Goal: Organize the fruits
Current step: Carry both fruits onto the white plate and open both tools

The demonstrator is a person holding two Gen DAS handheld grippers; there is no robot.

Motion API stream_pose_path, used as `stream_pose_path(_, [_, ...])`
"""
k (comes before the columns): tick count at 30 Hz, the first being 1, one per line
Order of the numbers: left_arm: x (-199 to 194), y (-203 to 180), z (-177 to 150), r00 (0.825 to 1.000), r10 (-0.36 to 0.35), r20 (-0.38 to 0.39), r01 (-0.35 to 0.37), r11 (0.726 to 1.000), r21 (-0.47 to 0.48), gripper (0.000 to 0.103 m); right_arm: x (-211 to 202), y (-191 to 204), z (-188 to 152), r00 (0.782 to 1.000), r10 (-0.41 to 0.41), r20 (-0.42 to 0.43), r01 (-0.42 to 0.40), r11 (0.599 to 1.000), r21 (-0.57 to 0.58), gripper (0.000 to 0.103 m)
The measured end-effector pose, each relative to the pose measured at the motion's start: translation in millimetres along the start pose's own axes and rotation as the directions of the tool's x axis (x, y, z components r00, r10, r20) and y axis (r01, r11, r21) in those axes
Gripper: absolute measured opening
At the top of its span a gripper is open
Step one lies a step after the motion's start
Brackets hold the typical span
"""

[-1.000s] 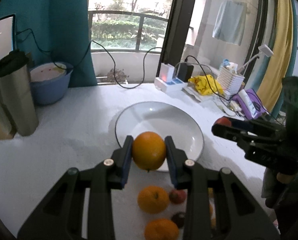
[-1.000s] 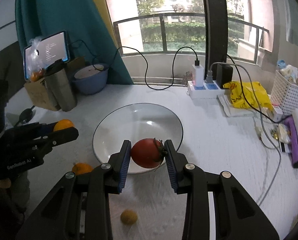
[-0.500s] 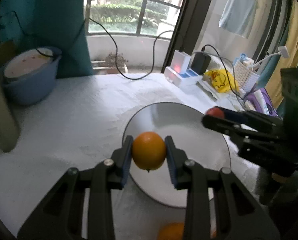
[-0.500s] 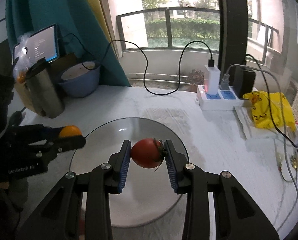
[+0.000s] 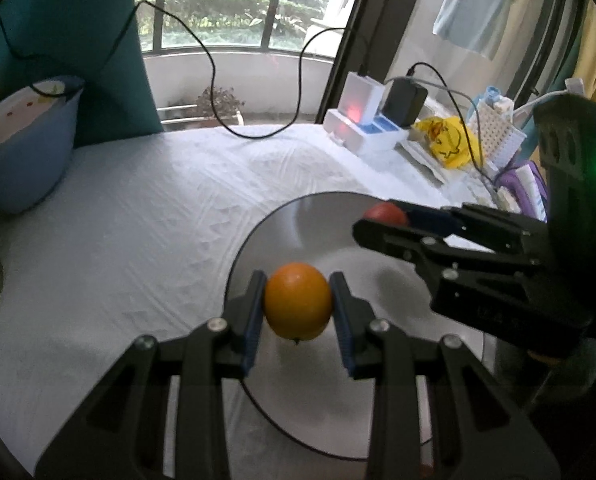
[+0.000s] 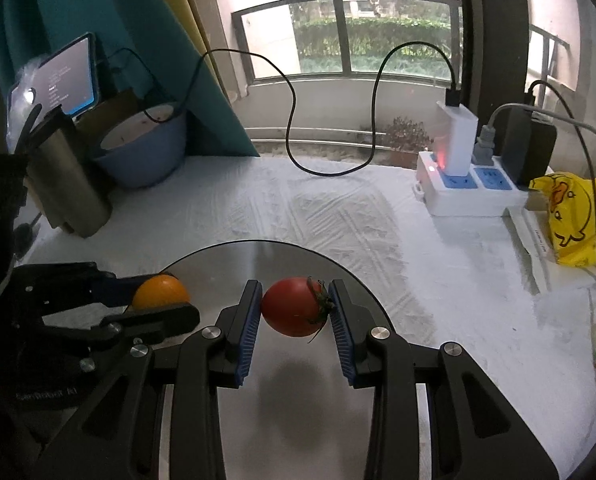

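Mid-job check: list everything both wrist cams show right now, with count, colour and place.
orange: 1, orange, held above the plate's left part
tomato: 1, red, held above the plate
plate: 1, white, near centre of table
table: 1, white cloth cover
bowl: 1, blue, far left
metal cup: 1, steel, left of bowl
phone: 1, screen lit, behind cup
power strip: 1, white, far right
yellow bag: 1, right edge
white basket: 1, far right
left gripper: black, shut on orange
right gripper: black, shut on tomato
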State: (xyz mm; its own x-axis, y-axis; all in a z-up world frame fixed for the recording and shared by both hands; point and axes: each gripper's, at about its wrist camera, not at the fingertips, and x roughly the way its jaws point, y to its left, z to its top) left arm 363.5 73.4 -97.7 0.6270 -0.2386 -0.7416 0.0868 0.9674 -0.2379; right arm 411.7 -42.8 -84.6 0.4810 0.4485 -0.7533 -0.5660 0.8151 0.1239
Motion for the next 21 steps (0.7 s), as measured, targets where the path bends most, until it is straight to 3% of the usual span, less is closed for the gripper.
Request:
stream_pose_path(8, [2.2, -1.7, -1.8, 1.0, 0.013, -0.014, -0.013, 1.0, 0.01, 0.034, 8.3, 0.8, 0.2, 1.0, -0.014, -0.019, 0.014, 1.0, -0.002, 0.037])
stream_pose_path(14, [-7.9, -5.2, 0.3, 0.999, 0.05, 0.01, -0.05, 0.999, 0.016, 0.038, 4.0, 2.7, 2.0, 1.0, -0.027, -0.013, 0.027, 1.0, -0.005, 0.055])
stream_pose_path(16, [-15.8, -6.6, 1.0, 0.998, 0.052, 0.032, -0.052, 0.999, 0.012, 0.046, -0.6, 2.3, 2.1, 0.999, -0.032, -0.005, 0.032, 0.999, -0.005, 0.055])
stream_pose_path(21, [-36.0, -8.0, 0.8, 0.995, 0.063, 0.078, -0.063, 0.998, 0.0, 0.047, -17.9, 6.8, 3.8, 0.997, -0.066, 0.027, 0.066, 0.998, -0.014, 0.055])
